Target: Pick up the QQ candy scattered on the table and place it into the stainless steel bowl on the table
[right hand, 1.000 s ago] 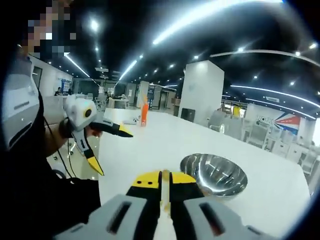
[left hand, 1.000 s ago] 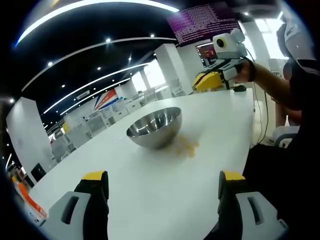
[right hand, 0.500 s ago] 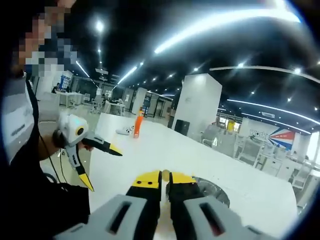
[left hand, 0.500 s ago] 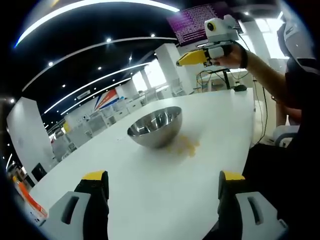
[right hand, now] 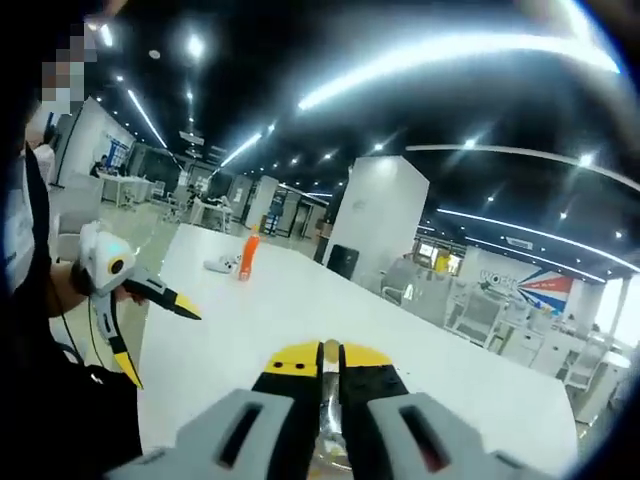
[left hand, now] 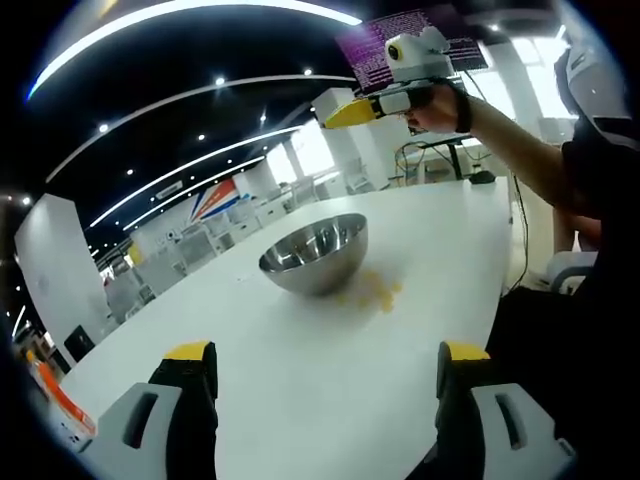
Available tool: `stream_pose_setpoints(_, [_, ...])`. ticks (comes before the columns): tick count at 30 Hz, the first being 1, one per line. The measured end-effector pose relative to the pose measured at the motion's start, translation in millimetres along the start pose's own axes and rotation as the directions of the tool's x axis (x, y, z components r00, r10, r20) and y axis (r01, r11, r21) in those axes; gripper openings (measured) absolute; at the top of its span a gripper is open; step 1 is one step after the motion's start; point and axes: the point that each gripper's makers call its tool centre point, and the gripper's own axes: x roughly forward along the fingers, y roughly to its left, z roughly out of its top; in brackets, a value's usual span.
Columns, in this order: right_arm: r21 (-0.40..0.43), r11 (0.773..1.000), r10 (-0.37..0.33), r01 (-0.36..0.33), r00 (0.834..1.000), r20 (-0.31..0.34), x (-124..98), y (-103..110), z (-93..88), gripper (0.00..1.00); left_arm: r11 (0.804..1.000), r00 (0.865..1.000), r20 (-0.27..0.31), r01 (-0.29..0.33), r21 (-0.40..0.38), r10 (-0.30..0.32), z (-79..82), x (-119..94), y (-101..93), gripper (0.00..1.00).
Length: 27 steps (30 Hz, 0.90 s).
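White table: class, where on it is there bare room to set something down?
The white table is bare between the open left gripper and the stainless steel bowl. Crowded: yellow candy pile beside the bowl.

Both handheld tools are built the same: grey moulded bodies with slotted jaw arms, black jaw sections and yellow tips. The left gripper (left hand: 325,365) is seen that way up close, the right gripper (right hand: 325,358) too. A white housing is carried on each tool. A black wristband and dark clothing are worn by the person (left hand: 590,260).
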Motion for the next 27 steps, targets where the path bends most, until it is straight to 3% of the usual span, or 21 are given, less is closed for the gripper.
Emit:
stream_pose_setpoints(13, [0.02,0.998,-0.054,0.056,0.993,-0.101,30.0,-24.5,-48.9,0.06,1.0,1.0,-0.002,-0.004,-0.003,0.004,-2.2,-1.7,3.4,0.91])
stream_pose_setpoints(27, [0.052,0.996,-0.06,0.071,0.979,-0.193,46.8,-36.1,-89.8,0.06,1.0,1.0,-0.003,-0.01,-0.007,0.01,-4.0,-2.9,3.4,0.91])
